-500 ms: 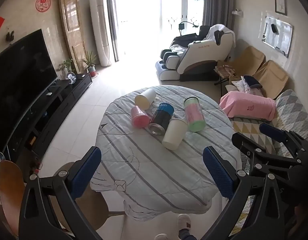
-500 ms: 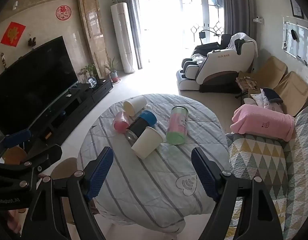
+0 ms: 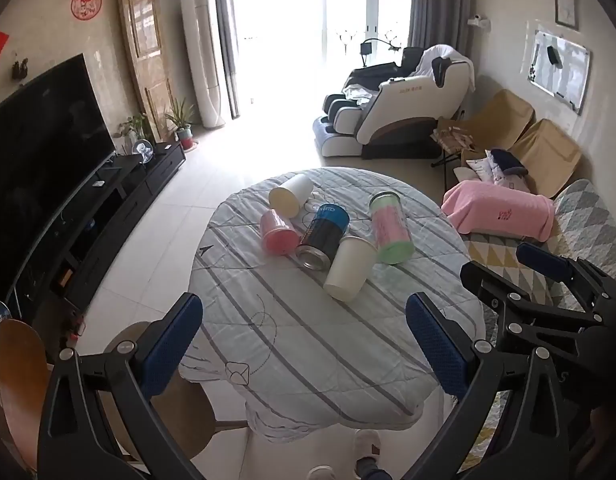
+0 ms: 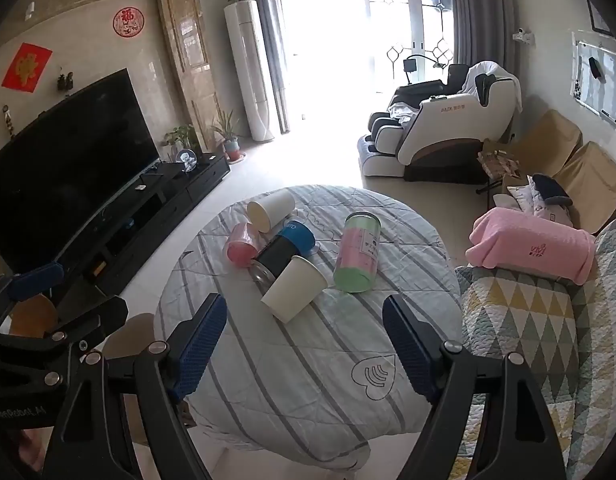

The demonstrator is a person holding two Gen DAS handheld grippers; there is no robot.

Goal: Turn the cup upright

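Observation:
Several cups and cans lie on their sides on a round table with a striped cloth [image 3: 292,344] [image 4: 308,368]. The nearest is a white paper cup [image 3: 349,268] [image 4: 294,290]. Behind it lie a blue and black can [image 3: 321,236] [image 4: 284,250], a pink cup [image 3: 278,232] [image 4: 242,246], a second white cup [image 3: 292,199] [image 4: 270,210] and a tall pink and green canister [image 3: 389,228] [image 4: 355,252]. My left gripper [image 3: 304,344] is open and empty, high above the near table edge. My right gripper [image 4: 304,344] is open and empty, likewise above the near edge.
A wooden chair [image 3: 168,396] stands at the table's left. A sofa with a quilt and pink towel [image 4: 531,248] is on the right. A TV [image 4: 68,168] and black cabinet line the left wall. A massage chair [image 3: 407,116] stands at the back.

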